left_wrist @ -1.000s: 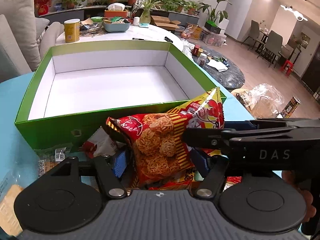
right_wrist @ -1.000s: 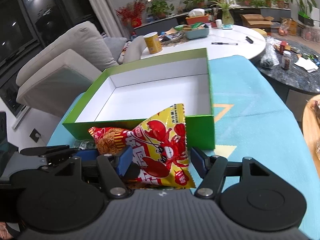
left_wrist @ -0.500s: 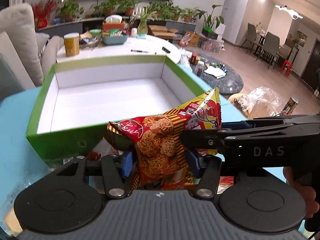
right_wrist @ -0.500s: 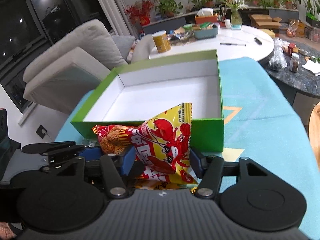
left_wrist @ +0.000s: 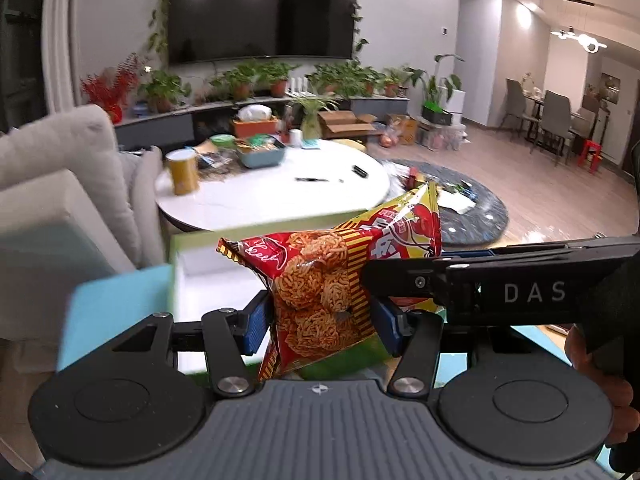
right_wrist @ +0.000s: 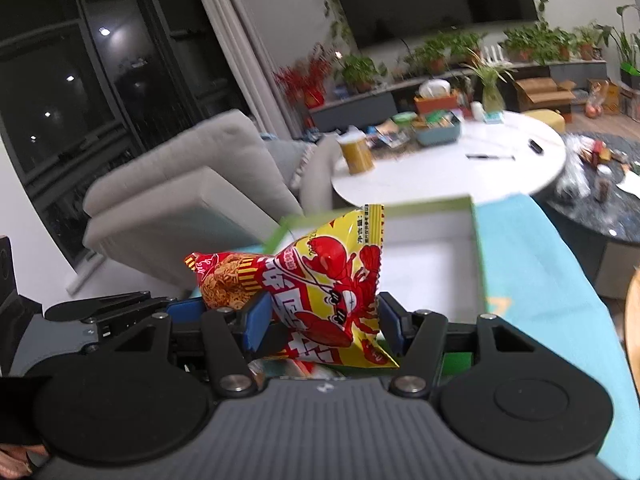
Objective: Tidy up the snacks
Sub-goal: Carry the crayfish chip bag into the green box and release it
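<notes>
- A table covered in a light-blue cloth (right_wrist: 532, 248) is being shown under a green cardboard box with a white inside (right_wrist: 440, 248), which is lying open-topped on it.
- A round white tabletop (left_wrist: 256, 196) is being shown beyond the box.
- A red and yellow crinkled snack bag printed with a crayfish (right_wrist: 332, 288) is being held up in front of the box, above its near wall.
- The bag is being grasped by the right gripper (right_wrist: 320, 320) at its yellow end.
- Its red, noodle-printed end is being clenched by the left gripper (left_wrist: 320, 320).
</notes>
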Action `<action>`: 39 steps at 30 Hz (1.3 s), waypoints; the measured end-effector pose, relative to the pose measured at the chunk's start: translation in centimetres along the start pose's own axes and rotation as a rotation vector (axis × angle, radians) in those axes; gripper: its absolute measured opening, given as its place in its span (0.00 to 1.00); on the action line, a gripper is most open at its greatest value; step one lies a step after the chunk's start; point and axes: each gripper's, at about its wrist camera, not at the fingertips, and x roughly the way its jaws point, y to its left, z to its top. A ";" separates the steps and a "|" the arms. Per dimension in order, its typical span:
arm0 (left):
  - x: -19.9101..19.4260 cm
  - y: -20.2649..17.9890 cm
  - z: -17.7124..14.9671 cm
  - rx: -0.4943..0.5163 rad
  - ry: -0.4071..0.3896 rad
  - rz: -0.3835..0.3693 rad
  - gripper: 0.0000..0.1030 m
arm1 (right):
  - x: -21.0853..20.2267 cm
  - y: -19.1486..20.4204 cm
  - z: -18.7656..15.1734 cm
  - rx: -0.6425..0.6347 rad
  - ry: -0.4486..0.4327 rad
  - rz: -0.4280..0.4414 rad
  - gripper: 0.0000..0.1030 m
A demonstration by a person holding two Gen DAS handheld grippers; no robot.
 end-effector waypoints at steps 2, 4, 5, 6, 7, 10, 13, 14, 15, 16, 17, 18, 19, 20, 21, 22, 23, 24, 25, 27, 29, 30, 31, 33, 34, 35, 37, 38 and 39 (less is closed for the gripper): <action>0.0 1.2 0.7 -0.002 0.001 0.020 0.50 | 0.9 0.5 0.7 0.005 -0.005 0.021 0.78; 0.4 2.3 1.2 -0.004 0.011 0.033 0.50 | 1.9 0.9 1.2 0.016 -0.003 0.039 0.78; 0.6 2.9 1.3 -0.004 0.017 0.039 0.50 | 2.5 1.0 1.4 0.021 0.000 0.044 0.78; 1.0 3.4 1.4 -0.004 0.027 0.044 0.50 | 3.0 1.1 1.4 0.023 0.001 0.050 0.78; 1.4 3.9 1.4 -0.005 0.037 0.045 0.50 | 3.7 1.2 1.5 0.029 0.006 0.055 0.78; 2.5 5.2 1.4 -0.011 0.065 0.042 0.50 | 5.1 0.8 1.5 0.062 0.033 0.057 0.78; 3.5 6.0 1.0 -0.016 0.089 0.032 0.50 | 5.8 0.7 1.2 0.084 0.052 0.051 0.78; 3.9 6.2 0.9 -0.016 0.097 0.029 0.50 | 6.1 0.6 1.1 0.088 0.057 0.048 0.78; 4.3 6.3 0.8 -0.017 0.103 0.027 0.50 | 6.4 0.6 1.2 0.090 0.064 0.044 0.78; 4.6 6.4 0.7 -0.018 0.109 0.024 0.50 | 6.5 0.6 1.1 0.094 0.069 0.041 0.78; 5.0 6.5 0.6 -0.019 0.115 0.021 0.50 | 6.8 0.4 1.0 0.098 0.075 0.037 0.78; 5.3 6.6 0.6 -0.021 0.122 0.017 0.50 | 7.0 0.4 1.0 0.101 0.081 0.032 0.78; 5.7 6.7 0.5 -0.025 0.129 0.014 0.50 | 7.2 0.3 0.9 0.104 0.086 0.028 0.78; 6.0 6.8 0.5 -0.027 0.135 0.011 0.50 | 7.4 0.2 0.8 0.106 0.091 0.023 0.78; 6.3 6.8 0.4 -0.027 0.142 0.010 0.50 | 7.8 0.2 0.8 0.109 0.096 0.019 0.78; 6.5 6.8 0.3 -0.028 0.148 0.009 0.50 | 8.0 0.1 0.7 0.113 0.102 0.014 0.78; 6.8 6.9 0.2 -0.029 0.155 0.007 0.50 | 8.2 0.0 0.7 0.115 0.107 0.011 0.78; 7.0 6.9 0.2 -0.030 0.160 0.006 0.50 | 8.4 0.0 0.6 0.118 0.112 0.007 0.78; 7.2 7.0 0.1 -0.032 0.164 0.004 0.50 | 8.6 -0.1 0.6 0.121 0.116 0.005 0.78; 7.6 7.0 0.0 -0.031 0.173 0.001 0.50 | 8.8 -0.3 0.5 0.127 0.123 0.000 0.78; 7.9 6.9 -0.2 -0.030 0.181 0.001 0.50 | 9.1 -0.4 0.4 0.130 0.129 -0.004 0.78; 8.1 6.9 -0.3 -0.030 0.185 0.001 0.50 | 9.2 -0.5 0.3 0.131 0.133 -0.006 0.78; 8.2 7.0 -0.3 -0.030 0.189 0.001 0.50 | 9.3 -0.5 0.2 0.133 0.137 -0.007 0.78; 8.5 7.0 -0.4 -0.032 0.196 0.000 0.50 | 9.5 -0.6 0.2 0.136 0.144 -0.009 0.78; 8.6 7.1 -0.5 -0.033 0.200 0.000 0.50 | 9.7 -0.7 0.2 0.136 0.148 -0.010 0.78; 8.8 7.1 -0.6 -0.033 0.206 -0.001 0.50 | 9.8 -0.7 0.2 0.138 0.152 -0.012 0.78; 9.1 7.2 -0.8 -0.036 0.217 -0.003 0.50 | 10.2 -0.8 0.0 0.141 0.162 -0.014 0.78; 9.3 7.3 -0.9 -0.039 0.224 -0.004 0.50 | 10.3 -0.9 -0.1 0.143 0.167 -0.016 0.78; 9.5 7.4 -1.0 -0.041 0.232 -0.005 0.50 | 10.5 -0.9 -0.1 0.146 0.174 -0.017 0.78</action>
